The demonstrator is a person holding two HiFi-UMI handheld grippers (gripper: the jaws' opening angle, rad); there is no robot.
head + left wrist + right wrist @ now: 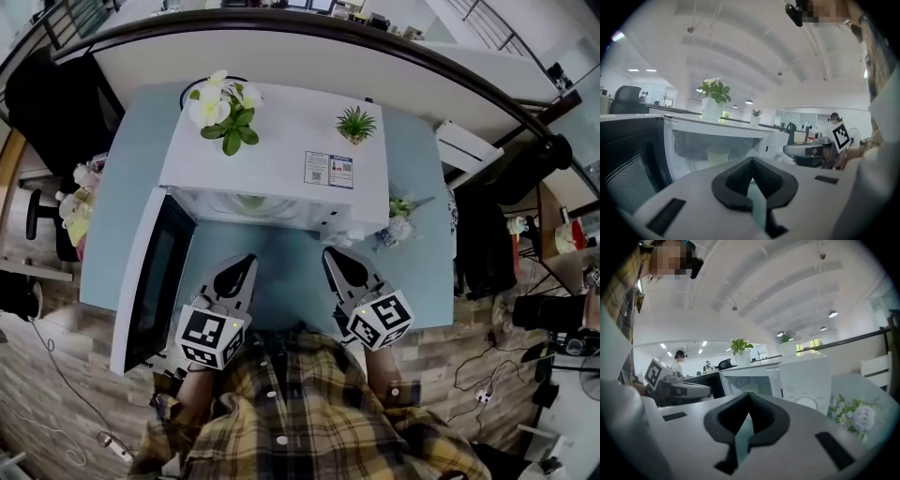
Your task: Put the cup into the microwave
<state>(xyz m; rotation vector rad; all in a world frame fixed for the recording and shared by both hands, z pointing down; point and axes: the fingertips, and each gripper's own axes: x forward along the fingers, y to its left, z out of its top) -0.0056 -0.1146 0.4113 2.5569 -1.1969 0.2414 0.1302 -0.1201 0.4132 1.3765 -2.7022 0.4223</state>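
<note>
Left gripper point(238, 270) and right gripper point(339, 261) hang side by side over the near edge of a pale blue table point(117, 234), each with its jaws pressed together and nothing between them. Just beyond them stands a white microwave point(272, 169), its door point(148, 281) swung wide to the left. The cup point(717, 154), pale and upright, sits inside the oven cavity, apart from both grippers.

The placing looks done, so shutting the door is probably what remains. That would go best with the left gripper pushing on the door's free edge, in a smooth arc, so the oven does not shift and the cup does not tip.

Only the left gripper view looks straight into the cavity and shows the cup plainly; the head view gives a faint greenish hint under the top. The head view alone shows both grippers' places and the two potted plants point(223, 111) on the microwave.
</note>
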